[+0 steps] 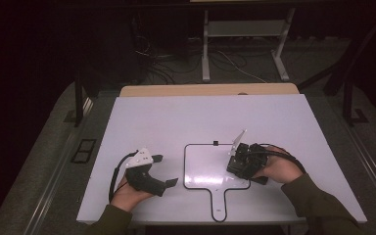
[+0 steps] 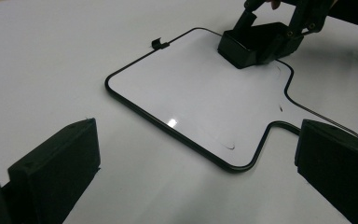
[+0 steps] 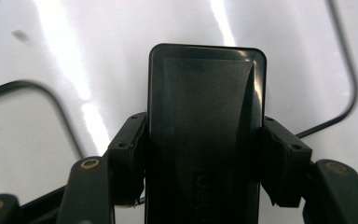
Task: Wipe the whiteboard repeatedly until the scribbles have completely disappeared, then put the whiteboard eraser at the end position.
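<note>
1. Plainly, the right gripper (image 1: pixel 242 161) has its fingers clamped on the two long sides of a black rectangular plastic block, probably a board eraser (image 3: pixel 205 126), pressed on the right part of the black-rimmed white paddle-shaped whiteboard (image 1: pixel 203 164).
2. Judging by looks, the block is light, stiff and smooth; gripping across its narrow sides suits it.
3. Left of the whiteboard, the left gripper (image 1: pixel 162 171) rests on the white bench (image 1: pixel 176 117), fingers (image 2: pixel 56 165) wide apart, holding nothing.
4. No containers appear.
</note>
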The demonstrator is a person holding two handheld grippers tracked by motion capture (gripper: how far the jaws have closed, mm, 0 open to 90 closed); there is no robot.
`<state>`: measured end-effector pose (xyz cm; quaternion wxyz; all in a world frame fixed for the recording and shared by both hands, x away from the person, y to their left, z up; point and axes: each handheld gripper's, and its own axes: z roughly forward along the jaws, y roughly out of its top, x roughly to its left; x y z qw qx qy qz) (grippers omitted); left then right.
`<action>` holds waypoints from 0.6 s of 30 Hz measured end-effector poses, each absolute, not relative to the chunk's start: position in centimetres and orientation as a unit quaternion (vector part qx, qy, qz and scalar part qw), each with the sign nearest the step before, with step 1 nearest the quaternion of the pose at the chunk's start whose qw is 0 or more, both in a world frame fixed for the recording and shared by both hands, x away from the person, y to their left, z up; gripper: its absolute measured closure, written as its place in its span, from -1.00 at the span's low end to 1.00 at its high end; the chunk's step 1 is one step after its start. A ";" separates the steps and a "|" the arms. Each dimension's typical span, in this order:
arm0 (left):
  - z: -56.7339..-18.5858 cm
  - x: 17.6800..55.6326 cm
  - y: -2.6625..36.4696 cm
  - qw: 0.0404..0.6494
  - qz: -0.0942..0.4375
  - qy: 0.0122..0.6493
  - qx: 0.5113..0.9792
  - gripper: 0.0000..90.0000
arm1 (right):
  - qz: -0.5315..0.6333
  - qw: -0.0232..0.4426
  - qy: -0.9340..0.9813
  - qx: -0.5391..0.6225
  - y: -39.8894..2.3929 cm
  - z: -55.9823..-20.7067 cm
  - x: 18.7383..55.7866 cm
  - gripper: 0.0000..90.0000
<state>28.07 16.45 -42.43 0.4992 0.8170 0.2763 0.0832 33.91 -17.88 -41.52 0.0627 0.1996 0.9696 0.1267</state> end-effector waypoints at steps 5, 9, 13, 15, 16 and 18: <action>-42.4 28.0 16.6 0.502 0.084 0.279 0.815 -1.00 | 0.169 0.049 0.965 0.193 -18.2 -40.1 33.8 -0.13; -42.3 27.9 16.6 0.500 0.085 0.278 0.816 -1.00 | 0.195 0.049 0.959 0.201 -18.8 -39.1 33.7 -0.13; -42.2 27.9 16.6 0.501 0.087 0.278 0.815 -1.00 | 0.218 0.051 0.952 0.209 -19.5 -38.6 33.8 -0.13; -42.3 27.9 16.6 0.500 0.086 0.278 0.816 -1.00 | 0.231 0.049 0.948 0.212 -19.8 -38.3 33.9 -0.13; -42.3 27.9 16.6 0.500 0.085 0.278 0.816 -1.00 | 0.239 0.050 0.946 0.215 -19.9 -38.2 33.9 -0.13; -42.2 27.9 16.6 0.503 0.085 0.276 0.815 -1.00 | 0.244 0.048 0.944 0.218 -19.9 -38.0 34.1 -0.13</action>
